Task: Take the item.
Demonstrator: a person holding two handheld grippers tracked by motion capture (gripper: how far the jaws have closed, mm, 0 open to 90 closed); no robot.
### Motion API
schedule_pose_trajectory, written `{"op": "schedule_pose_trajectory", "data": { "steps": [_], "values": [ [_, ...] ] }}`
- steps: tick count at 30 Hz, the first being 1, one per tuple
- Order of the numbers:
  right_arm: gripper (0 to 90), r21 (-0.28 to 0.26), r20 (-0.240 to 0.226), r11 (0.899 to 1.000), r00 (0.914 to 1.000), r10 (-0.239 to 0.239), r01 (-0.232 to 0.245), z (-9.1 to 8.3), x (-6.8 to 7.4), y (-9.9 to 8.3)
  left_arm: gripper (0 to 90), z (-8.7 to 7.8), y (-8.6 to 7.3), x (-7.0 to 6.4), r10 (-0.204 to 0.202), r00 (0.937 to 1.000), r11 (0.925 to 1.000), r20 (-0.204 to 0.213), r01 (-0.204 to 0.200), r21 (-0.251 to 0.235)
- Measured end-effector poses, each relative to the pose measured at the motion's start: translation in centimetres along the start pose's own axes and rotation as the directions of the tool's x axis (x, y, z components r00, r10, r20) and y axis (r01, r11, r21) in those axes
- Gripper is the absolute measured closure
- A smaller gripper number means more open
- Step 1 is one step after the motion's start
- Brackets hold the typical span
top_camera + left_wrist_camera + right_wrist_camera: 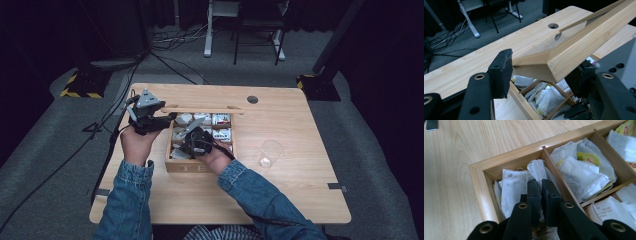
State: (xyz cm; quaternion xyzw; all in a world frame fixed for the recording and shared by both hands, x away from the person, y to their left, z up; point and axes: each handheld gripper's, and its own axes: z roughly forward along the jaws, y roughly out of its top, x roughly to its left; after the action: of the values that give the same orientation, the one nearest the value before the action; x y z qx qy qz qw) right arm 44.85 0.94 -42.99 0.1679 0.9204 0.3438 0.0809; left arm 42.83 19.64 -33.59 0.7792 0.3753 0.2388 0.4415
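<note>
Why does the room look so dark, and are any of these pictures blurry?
High view: light falls on the table, surroundings nearly black. Left gripper view: the box lid is sharp, near jaws soft. Right gripper view: tea bags evenly lit, slightly soft.

The box point(200, 167) front wall, facing the table's near edge, carries letters starting "TE". Print on the sachets point(602, 211) is too small to read.

The table point(280, 185) is pale wood-grain board, smooth and matt. The box point(477, 178) and its lid point(584, 45) are light wood, smooth, with a soft sheen. The tea bags point(512, 186) are thin white paper, crinkled. The cup point(270, 153) is clear and glossy. Both grippers look like matt black plastic; the left gripper's pads point(503, 72) are rough. The sleeves point(127, 200) are denim cloth.
</note>
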Motion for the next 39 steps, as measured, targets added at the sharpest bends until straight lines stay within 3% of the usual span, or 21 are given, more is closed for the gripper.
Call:
{"op": "schedule_pose_trajectory", "data": {
  "steps": [15, 39],
  "values": [
    [87.0, -0.041, 0.015, 0.998, 0.9989, -0.044, 0.045, -2.1, 0.8, 0.7, 43.4, 0.0, 0.0, 0.0, 0.001, 1.0, 1.0, 0.001, -0.001, 0.001],
    [87.0, -0.135, -0.011, 0.99, 0.9995, -0.031, 0.029, -6.6, 1.1, 0.4, 43.3, 0.0, 0.0, 0.0, 0.002, 1.0, 1.0, 0.004, -0.003, 0.003]
  ]
}}
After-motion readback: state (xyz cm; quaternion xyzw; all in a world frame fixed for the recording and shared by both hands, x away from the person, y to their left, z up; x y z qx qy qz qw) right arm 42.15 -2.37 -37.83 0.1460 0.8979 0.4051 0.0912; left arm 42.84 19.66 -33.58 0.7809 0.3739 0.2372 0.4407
